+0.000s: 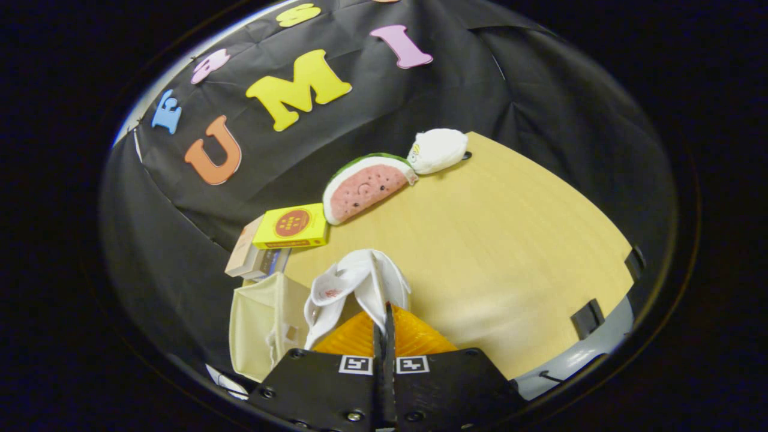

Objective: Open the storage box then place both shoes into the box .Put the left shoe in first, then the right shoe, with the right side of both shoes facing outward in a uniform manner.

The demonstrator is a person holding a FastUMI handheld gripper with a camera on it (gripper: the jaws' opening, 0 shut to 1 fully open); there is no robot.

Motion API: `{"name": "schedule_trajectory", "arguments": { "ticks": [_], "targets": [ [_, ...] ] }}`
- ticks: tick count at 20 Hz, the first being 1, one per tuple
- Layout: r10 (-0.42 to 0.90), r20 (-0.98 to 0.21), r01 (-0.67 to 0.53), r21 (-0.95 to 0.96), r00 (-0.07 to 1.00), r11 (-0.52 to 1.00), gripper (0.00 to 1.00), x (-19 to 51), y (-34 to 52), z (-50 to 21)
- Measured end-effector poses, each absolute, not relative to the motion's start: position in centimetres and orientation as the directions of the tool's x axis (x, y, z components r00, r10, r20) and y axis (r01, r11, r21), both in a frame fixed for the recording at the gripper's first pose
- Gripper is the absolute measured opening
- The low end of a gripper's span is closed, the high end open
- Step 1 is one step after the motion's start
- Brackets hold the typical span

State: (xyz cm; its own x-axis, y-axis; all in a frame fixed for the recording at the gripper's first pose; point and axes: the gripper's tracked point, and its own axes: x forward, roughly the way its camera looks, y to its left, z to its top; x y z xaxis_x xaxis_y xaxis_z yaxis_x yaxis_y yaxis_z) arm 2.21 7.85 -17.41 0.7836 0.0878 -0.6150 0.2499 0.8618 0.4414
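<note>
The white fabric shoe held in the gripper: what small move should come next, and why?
Probably carry the white fabric shoe sideways over the open beige storage box beside it, because the gripper is shut on its upper edge and it hangs above the wooden table, not yet inside.

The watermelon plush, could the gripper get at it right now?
Probably not yet. The gripper is shut on a white shoe, so its fingers are busy, though the table toward the watermelon plush looks free.

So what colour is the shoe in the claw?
White, with an orange sole, in the gripper view: shoe, claw shut on it.

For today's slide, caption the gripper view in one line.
Claw shut on white shoe above the orange-lidded box.
</note>
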Motion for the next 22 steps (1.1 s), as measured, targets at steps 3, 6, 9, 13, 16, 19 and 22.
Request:
{"name": "schedule_trajectory", "arguments": {
  "ticks": [3, 6, 9, 13, 16, 19, 22],
  "targets": [
    [0.106, -0.587, 0.223, 0.46, 0.803, 0.86, 0.0, 2.4, 13.9, -14.9],
    [0.126, -0.565, 0.198, 0.477, 0.816, 0.856, 0.0, 2.8, 19.4, -13.3],
    [0.131, -0.558, 0.176, 0.462, 0.819, 0.869, 0.0, 3.1, 23.2, -12.7],
    [0.111, -0.566, 0.186, 0.441, 0.817, 0.878, 0.0, 3.2, 26.1, -13.5],
    [0.105, -0.575, 0.198, 0.439, 0.811, 0.876, 0.0, 3.2, 27.7, -14.7],
    [0.053, -0.553, 0.21, 0.4, 0.831, 0.892, 0.0, 3.4, 27.8, -15.6],
    [-0.003, -0.526, 0.234, 0.373, 0.85, 0.898, 0.0, 3.8, 27.7, -16.5]
  ]
}}
